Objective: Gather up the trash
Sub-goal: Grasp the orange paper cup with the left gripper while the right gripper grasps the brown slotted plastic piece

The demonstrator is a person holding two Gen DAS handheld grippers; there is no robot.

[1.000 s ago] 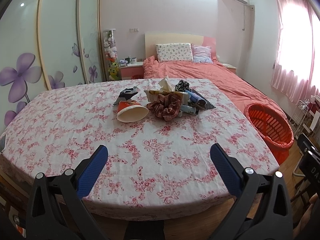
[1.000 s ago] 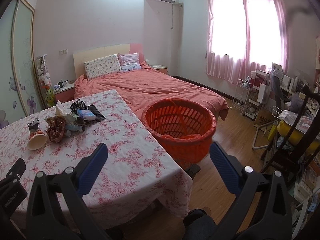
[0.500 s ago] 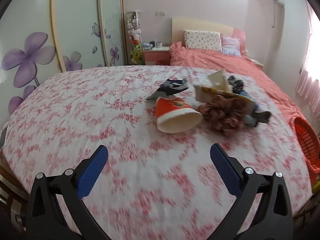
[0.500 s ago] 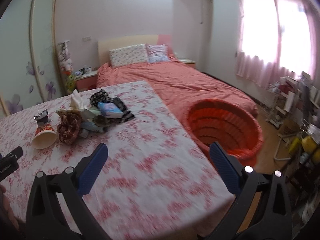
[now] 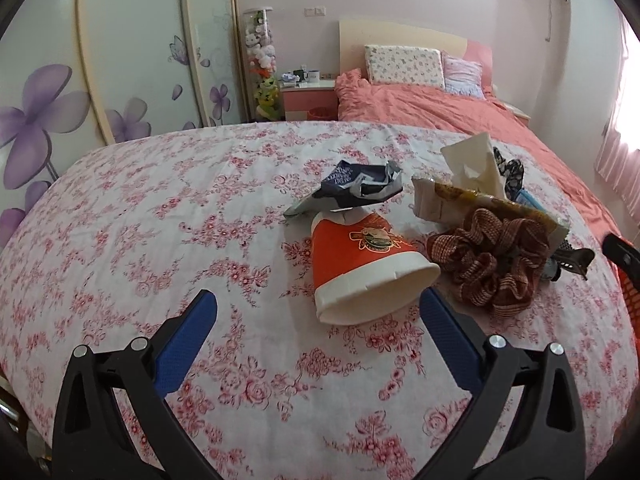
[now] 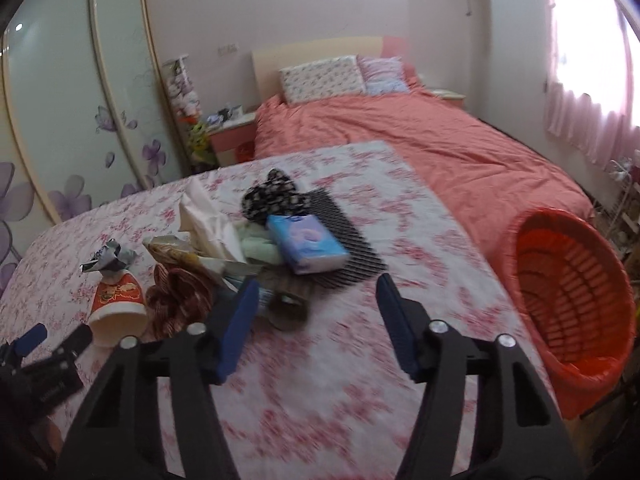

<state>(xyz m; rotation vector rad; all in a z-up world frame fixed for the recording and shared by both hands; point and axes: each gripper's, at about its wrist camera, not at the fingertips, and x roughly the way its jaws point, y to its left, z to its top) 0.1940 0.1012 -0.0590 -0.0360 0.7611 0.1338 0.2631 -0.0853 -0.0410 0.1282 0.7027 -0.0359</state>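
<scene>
- Hovering low over the floral tablecloth [image 5: 120, 240], left gripper [image 5: 318, 312] is spread wide and empty; the tipped paper cup [image 5: 368, 264] lies just ahead, its rim beside the right-hand pad.
- Cup looks light, thin-walled, easily crushed; best pinched gently across the rim. The crumpled wrapper [image 5: 356, 188] behind it is light too.
- Right wrist view, blurred: right gripper [image 6: 314, 316] has just been narrowing, jaws partway in, nothing between them.
- Clutter pile sits ahead-left; the orange basket [image 6: 576, 300] stands off the table's right edge.
</scene>
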